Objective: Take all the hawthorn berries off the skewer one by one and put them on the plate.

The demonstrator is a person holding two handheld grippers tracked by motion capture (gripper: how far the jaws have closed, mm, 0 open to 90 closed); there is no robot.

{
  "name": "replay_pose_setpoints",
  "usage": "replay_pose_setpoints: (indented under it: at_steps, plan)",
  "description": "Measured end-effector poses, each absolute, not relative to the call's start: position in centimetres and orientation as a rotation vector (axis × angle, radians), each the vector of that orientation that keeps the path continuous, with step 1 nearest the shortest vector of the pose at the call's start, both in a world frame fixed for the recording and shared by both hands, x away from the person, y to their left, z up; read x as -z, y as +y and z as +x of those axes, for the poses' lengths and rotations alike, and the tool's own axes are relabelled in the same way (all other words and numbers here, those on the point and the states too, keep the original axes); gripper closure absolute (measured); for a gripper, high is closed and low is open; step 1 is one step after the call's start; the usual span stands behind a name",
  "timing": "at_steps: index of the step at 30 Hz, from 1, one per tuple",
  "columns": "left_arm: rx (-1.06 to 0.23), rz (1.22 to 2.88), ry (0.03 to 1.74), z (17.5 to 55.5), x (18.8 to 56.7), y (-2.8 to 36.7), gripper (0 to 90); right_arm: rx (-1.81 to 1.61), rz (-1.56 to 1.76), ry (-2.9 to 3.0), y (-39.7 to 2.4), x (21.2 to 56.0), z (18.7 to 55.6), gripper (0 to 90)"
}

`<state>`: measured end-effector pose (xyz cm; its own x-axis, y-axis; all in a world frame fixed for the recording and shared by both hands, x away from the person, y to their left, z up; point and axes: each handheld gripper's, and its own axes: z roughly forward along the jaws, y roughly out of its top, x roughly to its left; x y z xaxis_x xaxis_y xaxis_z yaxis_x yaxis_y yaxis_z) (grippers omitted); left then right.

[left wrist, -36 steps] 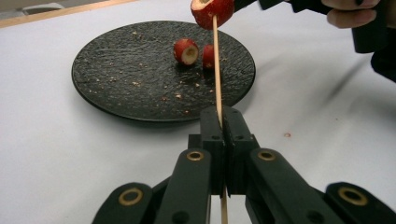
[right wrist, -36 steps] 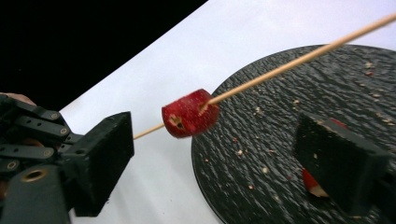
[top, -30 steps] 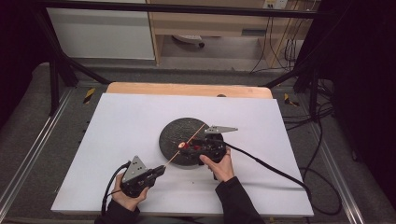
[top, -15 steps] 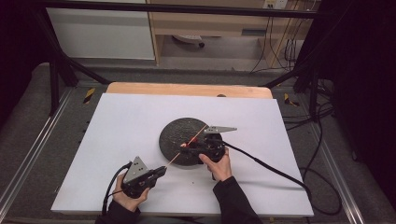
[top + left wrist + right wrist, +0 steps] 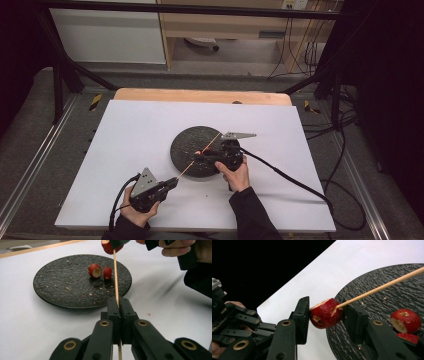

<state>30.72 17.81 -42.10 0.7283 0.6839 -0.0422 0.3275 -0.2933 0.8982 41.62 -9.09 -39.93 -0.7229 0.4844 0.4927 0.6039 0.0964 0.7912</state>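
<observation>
Strawberry piece pinched in right tool, skewer clamped in left tool, two pieces on plate.

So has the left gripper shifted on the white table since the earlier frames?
No. The left gripper sits in the same spot beside the round black textured plate, jaws shut on the thin wooden skewer.
</observation>
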Motion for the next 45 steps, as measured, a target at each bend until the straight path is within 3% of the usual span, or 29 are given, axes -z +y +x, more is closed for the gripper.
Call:
replay_pose_setpoints:
  at_steps: [45]
  plan:
    - [-0.465,1.865,0.773,30.4,41.6,18.6,88.0,1.819,-1.434,-2.316,-15.3,34.1,46.2,60.3]
